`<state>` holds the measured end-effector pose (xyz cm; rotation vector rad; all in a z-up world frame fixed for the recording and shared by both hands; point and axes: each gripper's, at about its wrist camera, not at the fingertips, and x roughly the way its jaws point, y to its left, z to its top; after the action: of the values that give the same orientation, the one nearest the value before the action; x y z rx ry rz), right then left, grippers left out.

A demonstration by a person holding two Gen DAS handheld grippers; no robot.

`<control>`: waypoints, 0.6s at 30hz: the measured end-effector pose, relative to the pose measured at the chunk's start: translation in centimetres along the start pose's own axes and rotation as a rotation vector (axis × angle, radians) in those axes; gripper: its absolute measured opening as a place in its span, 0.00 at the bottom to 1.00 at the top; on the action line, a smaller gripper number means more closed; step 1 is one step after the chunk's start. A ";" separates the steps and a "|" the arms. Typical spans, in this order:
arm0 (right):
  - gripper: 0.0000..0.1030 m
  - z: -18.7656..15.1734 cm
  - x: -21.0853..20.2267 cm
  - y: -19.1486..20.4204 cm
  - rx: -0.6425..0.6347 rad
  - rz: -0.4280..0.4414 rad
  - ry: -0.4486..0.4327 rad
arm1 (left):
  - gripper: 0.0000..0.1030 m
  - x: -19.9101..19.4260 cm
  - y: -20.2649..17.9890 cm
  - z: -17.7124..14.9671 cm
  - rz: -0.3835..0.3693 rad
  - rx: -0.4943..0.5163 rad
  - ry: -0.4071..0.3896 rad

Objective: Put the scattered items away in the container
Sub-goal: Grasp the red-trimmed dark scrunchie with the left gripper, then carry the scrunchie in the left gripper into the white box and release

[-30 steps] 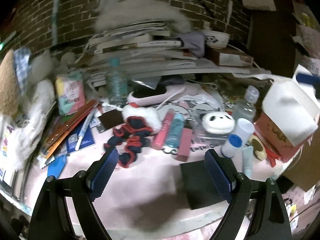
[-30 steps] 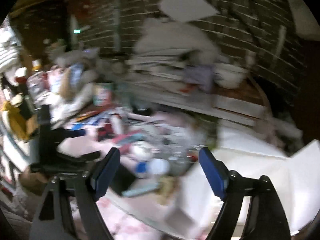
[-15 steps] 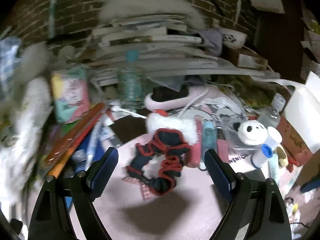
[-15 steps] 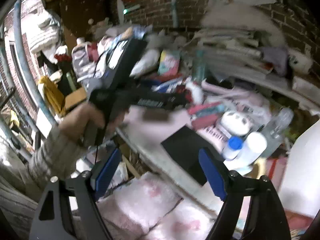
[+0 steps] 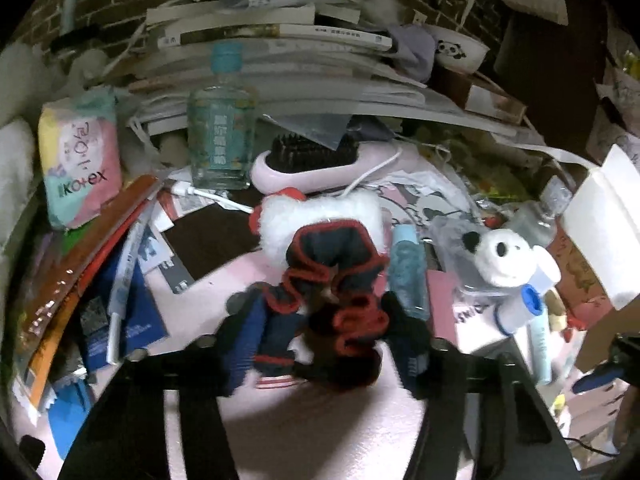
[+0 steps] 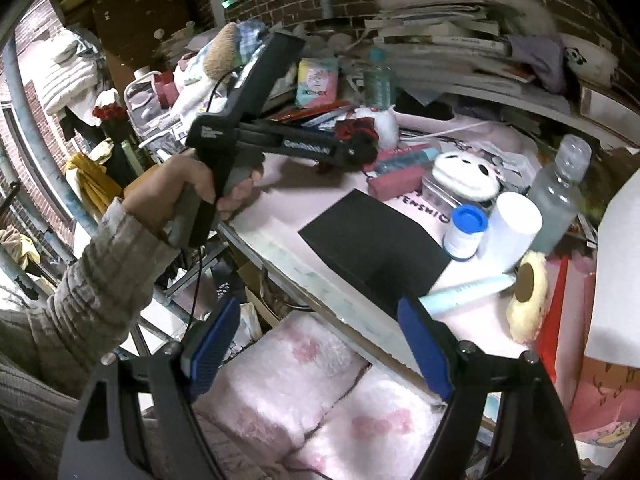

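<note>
your worktop (image 6: 280, 236) has one bare pink patch near its front edge, hemmed by books and pens on the left and bottles, a panda toy (image 5: 502, 256) and a white box (image 5: 600, 224) on the right. your left tool (image 5: 326, 336) has just been closing its jaws around the navy, red-trimmed ruffled cloth (image 5: 332, 280); blur hides whether the pads press it. the cloth lies on the bare patch, its long axis running away from you toward the white fluffy piece (image 5: 316, 216) it touches. your right tool (image 6: 320, 354) hangs released and empty over the worktop's front edge, beside a black card (image 6: 372, 240).
</note>
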<state>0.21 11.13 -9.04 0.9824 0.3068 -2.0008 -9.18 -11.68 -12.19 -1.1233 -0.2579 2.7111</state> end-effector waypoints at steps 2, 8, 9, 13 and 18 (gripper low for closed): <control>0.77 -0.1 0.1 0.0 0.002 -0.003 0.003 | 0.31 -0.1 -0.2 -0.1 -0.010 0.006 0.002; 0.77 -0.2 0.3 -0.2 0.005 -0.001 0.007 | 0.17 -0.9 -0.9 -0.5 -0.009 0.029 0.002; 0.77 -0.2 0.3 -0.2 0.006 0.000 0.008 | 0.17 -1.2 -1.0 -0.6 -0.008 0.033 0.000; 0.77 -0.1 0.3 -0.2 0.002 -0.001 0.004 | 0.16 -2.5 -1.1 -0.6 -0.021 0.027 -0.025; 0.77 -0.2 0.4 -0.6 0.012 0.002 0.002 | 0.16 -4.5 -1.6 -0.2 -0.032 0.023 -0.062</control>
<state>-0.27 11.36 -9.59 0.9926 0.2949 -2.0017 -5.78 -11.20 -8.89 -1.0208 -0.2519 2.7167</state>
